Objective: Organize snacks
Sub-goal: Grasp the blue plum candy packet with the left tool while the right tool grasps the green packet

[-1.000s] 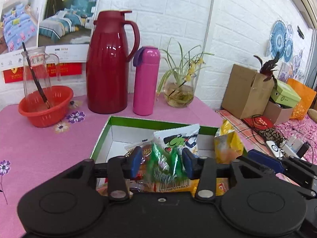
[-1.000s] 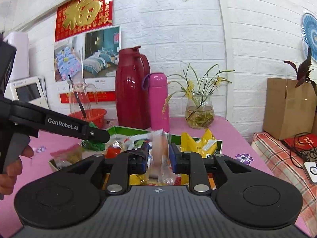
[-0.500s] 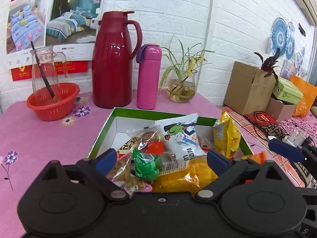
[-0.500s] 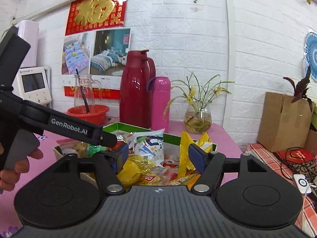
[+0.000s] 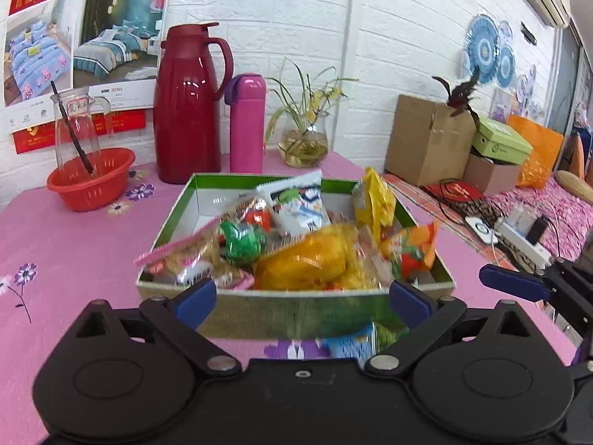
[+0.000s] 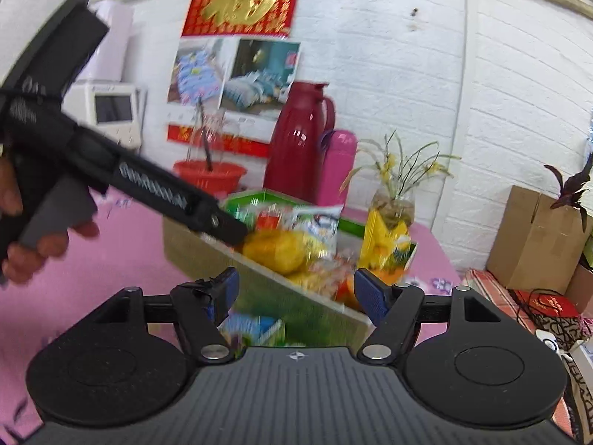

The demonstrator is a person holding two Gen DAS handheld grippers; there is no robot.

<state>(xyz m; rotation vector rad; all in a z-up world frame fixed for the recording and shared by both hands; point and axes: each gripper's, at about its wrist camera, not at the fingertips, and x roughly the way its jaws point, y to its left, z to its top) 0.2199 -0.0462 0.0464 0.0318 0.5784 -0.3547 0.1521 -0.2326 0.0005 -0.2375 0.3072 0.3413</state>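
Observation:
A green-edged cardboard box [image 5: 292,315] sits on the pink table, filled with several snack packets: a green one [image 5: 241,241], a white one [image 5: 300,207], a yellow-orange one [image 5: 315,263] and a yellow bag [image 5: 374,200]. My left gripper [image 5: 302,298] is open and empty, just in front of the box's near wall. My right gripper [image 6: 296,293] is open and empty, near the box [image 6: 267,278] corner. A blue packet [image 5: 348,345] lies on the table in front of the box; it also shows in the right wrist view [image 6: 255,328].
A red thermos [image 5: 187,107], pink bottle [image 5: 246,122], plant vase [image 5: 304,141] and red bowl [image 5: 92,181] with a glass jug stand behind the box. The left gripper's body [image 6: 148,185] crosses the right wrist view. Cardboard boxes [image 5: 426,137] and cables lie right of the table.
Both grippers opened, letting go of their snack packets into the box, then pulled back toward me and up; the box now sits farther ahead in both views.

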